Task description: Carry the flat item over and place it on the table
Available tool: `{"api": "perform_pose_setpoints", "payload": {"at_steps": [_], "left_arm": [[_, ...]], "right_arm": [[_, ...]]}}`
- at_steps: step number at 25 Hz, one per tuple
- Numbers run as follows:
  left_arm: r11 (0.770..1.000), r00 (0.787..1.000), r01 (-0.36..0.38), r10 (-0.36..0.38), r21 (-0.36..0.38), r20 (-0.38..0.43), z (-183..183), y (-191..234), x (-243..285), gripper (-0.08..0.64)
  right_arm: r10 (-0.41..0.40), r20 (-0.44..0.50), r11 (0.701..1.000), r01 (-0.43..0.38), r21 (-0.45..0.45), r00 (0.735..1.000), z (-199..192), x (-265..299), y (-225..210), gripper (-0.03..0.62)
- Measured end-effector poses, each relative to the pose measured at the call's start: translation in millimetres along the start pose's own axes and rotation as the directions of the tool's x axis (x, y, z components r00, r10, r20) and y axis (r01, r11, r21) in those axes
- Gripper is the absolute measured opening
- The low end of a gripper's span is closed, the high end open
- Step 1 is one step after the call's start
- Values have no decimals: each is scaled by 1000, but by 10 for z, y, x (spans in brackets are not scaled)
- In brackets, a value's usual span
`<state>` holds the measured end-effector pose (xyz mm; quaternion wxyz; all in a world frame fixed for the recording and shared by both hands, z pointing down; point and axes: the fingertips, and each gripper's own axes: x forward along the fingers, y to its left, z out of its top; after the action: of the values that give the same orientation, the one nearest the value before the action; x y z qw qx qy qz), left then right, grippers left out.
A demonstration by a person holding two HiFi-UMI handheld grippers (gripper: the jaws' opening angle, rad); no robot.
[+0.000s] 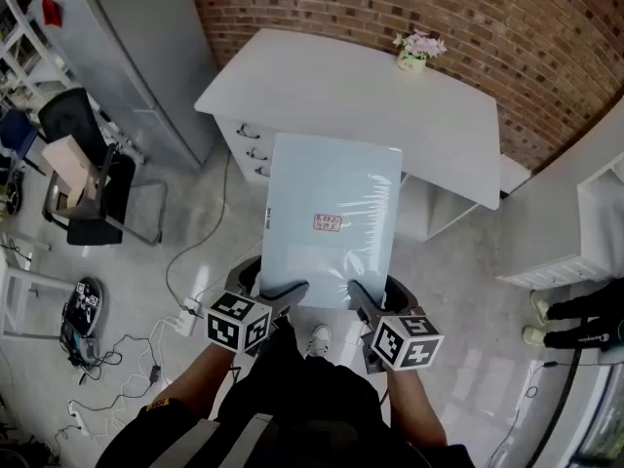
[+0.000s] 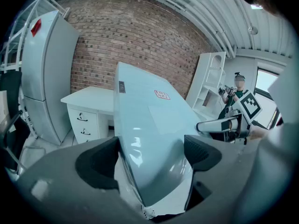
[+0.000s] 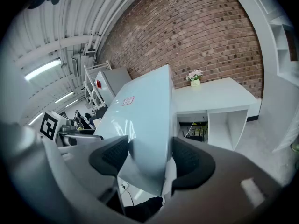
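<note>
Both of the person's tools grip the near edge of the flat panel. The left hand-held gripper and the right hand-held gripper each have their dark pads clamped on it from either side. The panel is pale blue, glossy under a clear wrap, with a small red label near its middle. It is held up in the air over the floor, in front of the table and not resting on it. The table is white with a bare top, apart from a small pot of pink flowers at its far edge. It stands against a brick wall. A tall grey cabinet stands to the left, and white shelving to the right. Cables trail across the shiny floor.
</note>
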<state>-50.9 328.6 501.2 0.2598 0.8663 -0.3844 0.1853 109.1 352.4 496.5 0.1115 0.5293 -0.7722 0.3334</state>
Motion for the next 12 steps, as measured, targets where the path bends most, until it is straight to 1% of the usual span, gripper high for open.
{"api": "perform_pose_setpoints", "payload": {"at_steps": [12], "left_arm": [[1000, 1000, 9, -9, -22, 19, 72, 150, -82, 454]], "right_arm": [[-2, 10, 1000, 2, -15, 1000, 104, 81, 163, 307]]}}
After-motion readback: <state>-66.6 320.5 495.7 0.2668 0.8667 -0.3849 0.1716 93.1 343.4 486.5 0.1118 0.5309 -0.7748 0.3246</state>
